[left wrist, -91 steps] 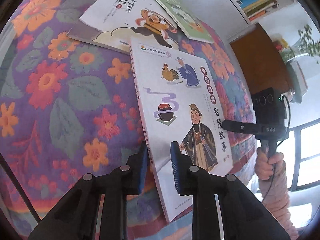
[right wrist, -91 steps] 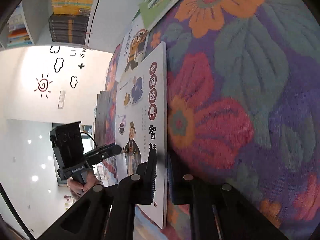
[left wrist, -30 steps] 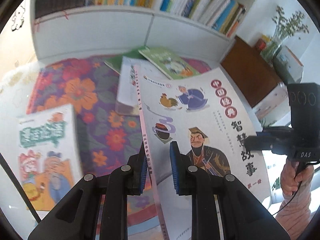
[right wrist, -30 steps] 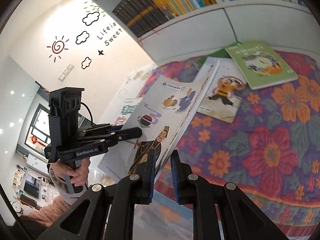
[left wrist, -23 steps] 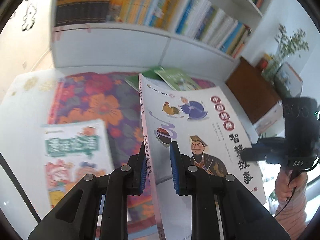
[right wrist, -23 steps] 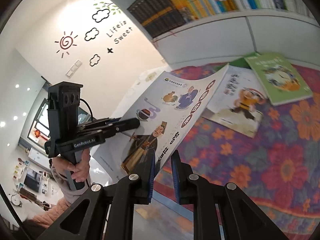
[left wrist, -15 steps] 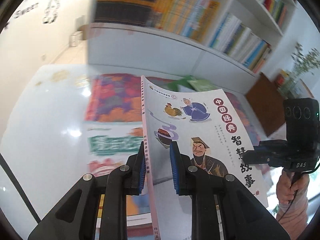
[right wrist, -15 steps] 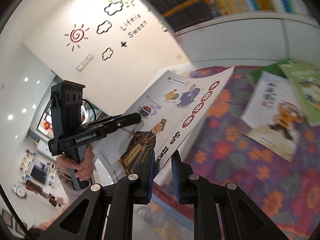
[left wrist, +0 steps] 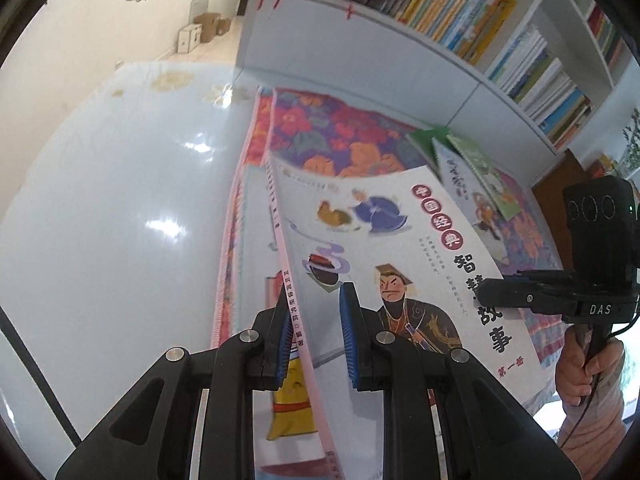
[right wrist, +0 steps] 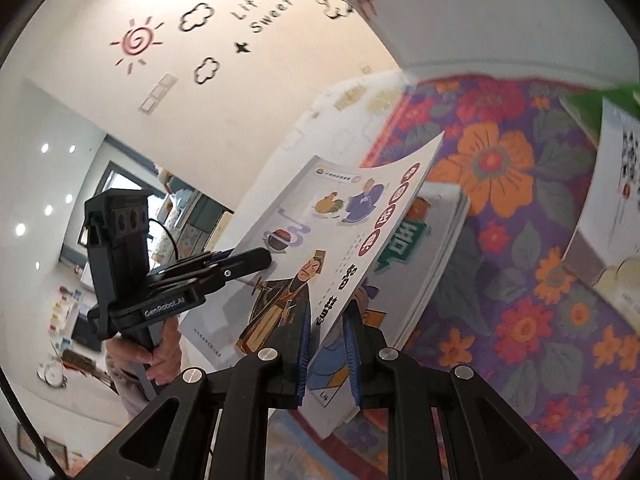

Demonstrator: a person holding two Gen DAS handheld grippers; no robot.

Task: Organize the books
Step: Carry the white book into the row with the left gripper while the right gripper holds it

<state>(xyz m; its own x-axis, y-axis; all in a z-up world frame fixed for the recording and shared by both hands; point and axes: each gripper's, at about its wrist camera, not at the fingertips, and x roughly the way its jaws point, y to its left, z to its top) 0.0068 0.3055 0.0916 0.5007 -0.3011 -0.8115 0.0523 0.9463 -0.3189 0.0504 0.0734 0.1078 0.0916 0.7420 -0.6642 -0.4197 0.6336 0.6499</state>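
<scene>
A: Left gripper (left wrist: 314, 332)?
B: Clamped on the spine edge of the white picture book (left wrist: 400, 248); blue pads pinch the pink spine; the cover shows a robed man, a rooster and red title circles.

A: Right gripper (right wrist: 327, 354)?
B: Clamped on the opposite long edge of the same book (right wrist: 320, 240); seen from the left wrist it comes in from the right with its fingers on the cover's edge (left wrist: 516, 302); a hand (left wrist: 576, 364) grips its handle.

A: So where is the book?
B: In the air, held between both grippers, cover up and slightly bowed; it hangs above a stack of books (right wrist: 424, 248) lying at the edge of the floral cloth (right wrist: 520, 300); cannot tell whether it touches the stack.

A: Other books?
B: A green book (left wrist: 484, 176) and a white one (left wrist: 456, 172) overlap further back on the cloth; a bookshelf (left wrist: 520, 64) full of books stands behind.

A: Anything else?
B: White glossy tabletop (left wrist: 120, 220) to the left of the cloth; wall with sun and cloud decals (right wrist: 140, 40) in the right wrist view.
</scene>
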